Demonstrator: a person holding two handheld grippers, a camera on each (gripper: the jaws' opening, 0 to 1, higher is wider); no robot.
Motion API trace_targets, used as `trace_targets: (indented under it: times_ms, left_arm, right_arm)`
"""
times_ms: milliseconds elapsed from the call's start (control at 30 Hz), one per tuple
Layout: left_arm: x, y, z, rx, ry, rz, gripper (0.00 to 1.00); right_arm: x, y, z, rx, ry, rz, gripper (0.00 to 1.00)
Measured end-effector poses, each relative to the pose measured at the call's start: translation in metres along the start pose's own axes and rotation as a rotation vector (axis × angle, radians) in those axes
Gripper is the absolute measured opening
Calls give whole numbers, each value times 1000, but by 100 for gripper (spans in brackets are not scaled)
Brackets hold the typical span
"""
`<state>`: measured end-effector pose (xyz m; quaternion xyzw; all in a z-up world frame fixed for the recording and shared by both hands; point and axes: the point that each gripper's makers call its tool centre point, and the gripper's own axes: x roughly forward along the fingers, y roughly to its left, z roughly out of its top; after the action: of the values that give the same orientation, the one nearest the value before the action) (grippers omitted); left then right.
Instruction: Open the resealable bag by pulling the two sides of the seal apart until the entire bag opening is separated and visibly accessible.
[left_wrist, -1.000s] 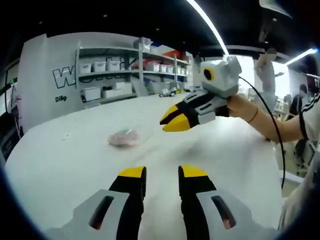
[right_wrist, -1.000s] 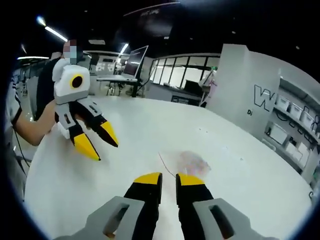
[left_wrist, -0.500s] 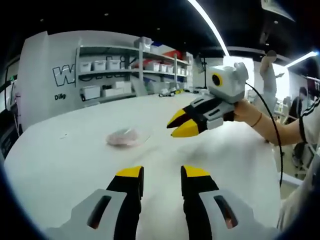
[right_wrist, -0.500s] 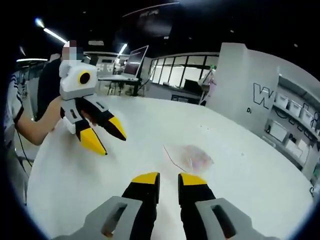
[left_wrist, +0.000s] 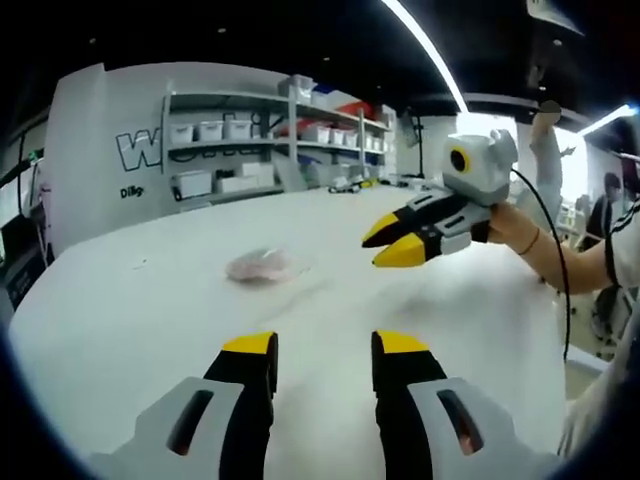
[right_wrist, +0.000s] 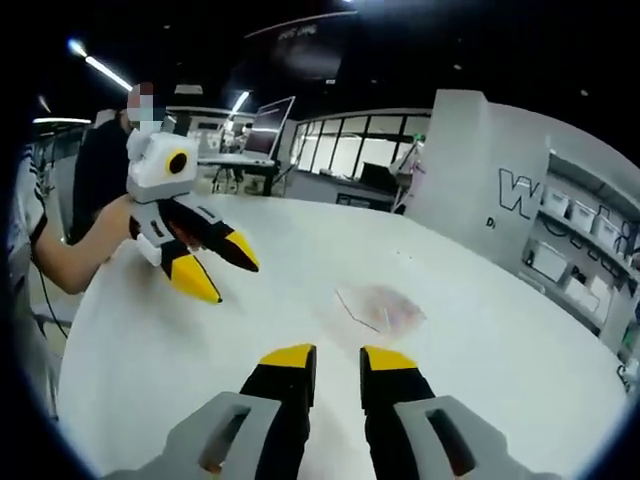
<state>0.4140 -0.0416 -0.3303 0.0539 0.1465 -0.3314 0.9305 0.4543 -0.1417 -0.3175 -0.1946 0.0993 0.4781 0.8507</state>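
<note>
A small clear resealable bag (left_wrist: 258, 265) with pinkish contents lies flat on the white table (left_wrist: 150, 310); in the right gripper view the bag (right_wrist: 381, 306) sits just beyond my jaws. My left gripper (left_wrist: 325, 346) hovers open over the table, well short of the bag, nothing between its yellow tips. My right gripper (right_wrist: 338, 356) is open too, empty, close in front of the bag. The right gripper (left_wrist: 398, 240) also shows in the left gripper view, held up by a hand to the right of the bag. The left gripper (right_wrist: 217, 267) appears at left in the right gripper view.
Shelves with white bins (left_wrist: 230, 150) stand behind the table beside a white wall panel with lettering (left_wrist: 100, 160). A person's arm (left_wrist: 540, 245) and a black cable (left_wrist: 555, 270) reach in from the right. Desks and monitors (right_wrist: 250, 140) stand far back.
Both grippers have drawn back and lifted a little; the bag looks slightly farther in both views. The right gripper has shifted rightward in the left gripper view. The bag has not moved.
</note>
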Motion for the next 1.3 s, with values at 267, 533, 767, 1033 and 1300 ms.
trace_targets:
  times_ms: [267, 533, 767, 1033, 1300]
  left_arm:
    - [-1, 2, -6, -15, 5, 12, 39]
    - [-2, 0, -6, -14, -2, 12, 40]
    - [-3, -1, -4, -16, -9, 7, 40]
    - [-6, -1, -4, -22, -20, 11, 42]
    - [-10, -1, -3, -23, -32, 21, 45]
  right_arm:
    - [-5, 2, -2, -13, 1, -20, 17]
    - [-10, 6, -6, -6, 1, -24, 19]
    - [-12, 7, -6, -2, 4, -27, 21]
    - [-16, 11, -14, -5, 30, -35, 25]
    - [-22, 18, -21, 25, 32, -39, 30]
